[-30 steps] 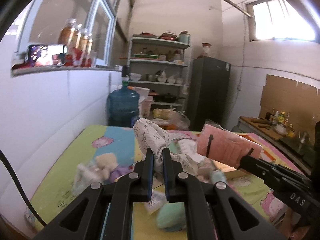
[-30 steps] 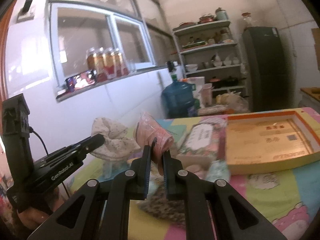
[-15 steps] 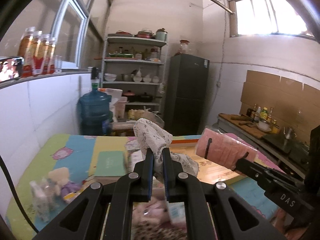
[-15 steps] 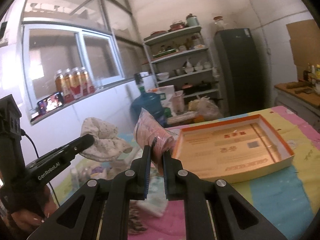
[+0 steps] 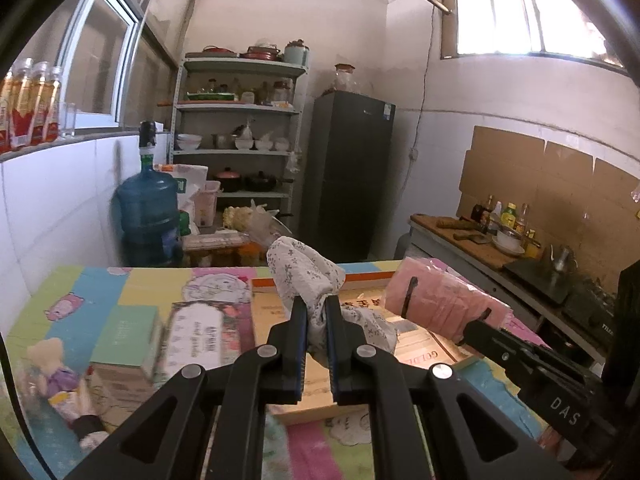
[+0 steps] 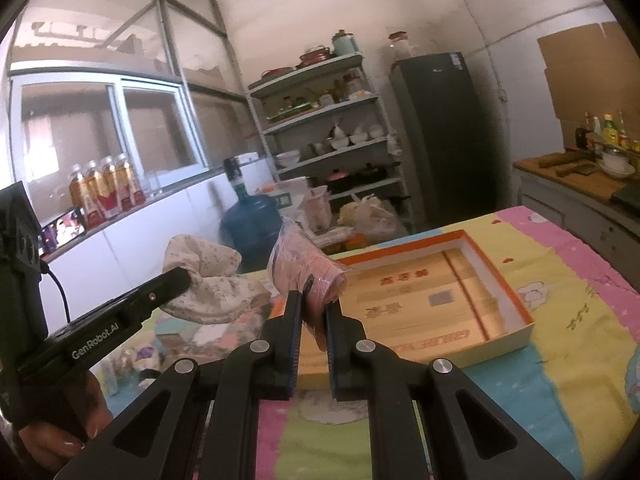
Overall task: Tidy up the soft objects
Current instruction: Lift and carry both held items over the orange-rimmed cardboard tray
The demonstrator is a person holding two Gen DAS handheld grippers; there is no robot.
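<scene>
Both grippers were held up over the table (image 6: 560, 292), pointing forward and slightly down toward the far wall. The left gripper (image 5: 316, 312) had its jaws pressed together on a floral cloth (image 5: 304, 276), which bunched up above the fingers and drooped to their right, clear of the tabletop. A hand (image 6: 60, 432) wrapped the left gripper's handle at the lower left of the right wrist view. The right gripper (image 6: 314, 308) pinched a pink packet in clear wrap (image 6: 304, 268), also lifted off the table. In the left wrist view the packet hung just to the right of the cloth, the two apart. Below them lay one shallow orange-rimmed box (image 6: 496, 276), open and with nothing inside. Left of it, two flat cartons were visible, one green (image 5: 128, 332) and one with a floral border (image 5: 204, 340), side by side. One small plush doll (image 5: 48, 360) lay near the table's left edge. One blue water jug (image 5: 148, 208) stood beyond the table, and three bottles (image 5: 28, 108) were visible on the window sill.
</scene>
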